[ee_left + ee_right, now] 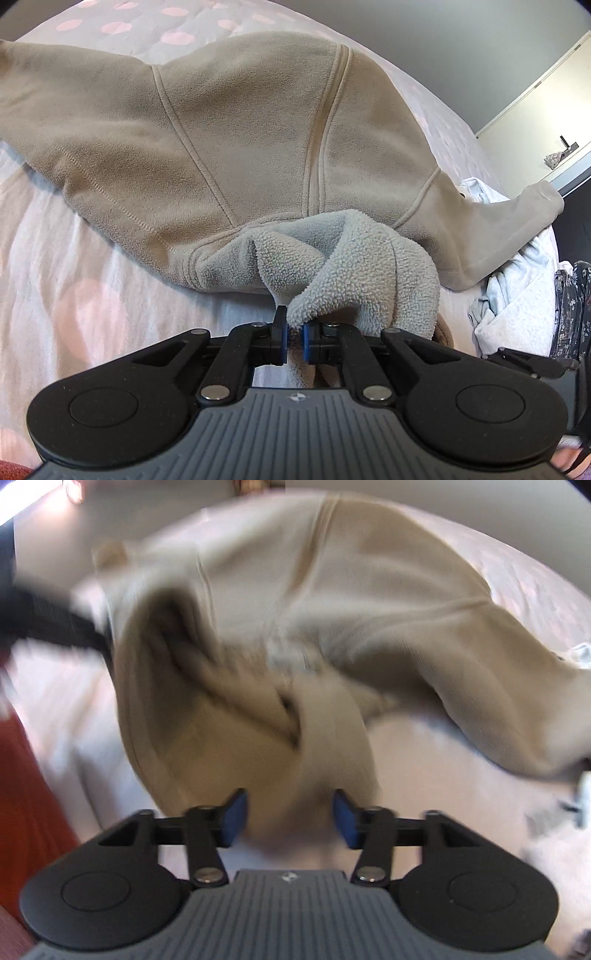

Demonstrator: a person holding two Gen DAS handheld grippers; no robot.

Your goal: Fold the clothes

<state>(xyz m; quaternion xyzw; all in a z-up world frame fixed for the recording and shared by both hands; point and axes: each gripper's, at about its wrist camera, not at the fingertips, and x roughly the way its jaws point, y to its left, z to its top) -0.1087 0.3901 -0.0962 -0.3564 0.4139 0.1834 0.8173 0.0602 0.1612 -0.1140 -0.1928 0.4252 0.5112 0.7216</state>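
pinching a fold of the beige fleece jacket [229,122] on the bedspread [74,288], the left gripper [294,334] is clamped; the right gripper [290,814] gapes around blurred fleece.

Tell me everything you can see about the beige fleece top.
The beige fleece top looks soft, with raised seams and a fuzzy grey lining. It lies spread on the pink-spotted bedcover, one sleeve trailing toward white laundry. The left hand-held gripper pinches its turned-out edge; the right hand-held gripper straddles another fold, not pinching it.
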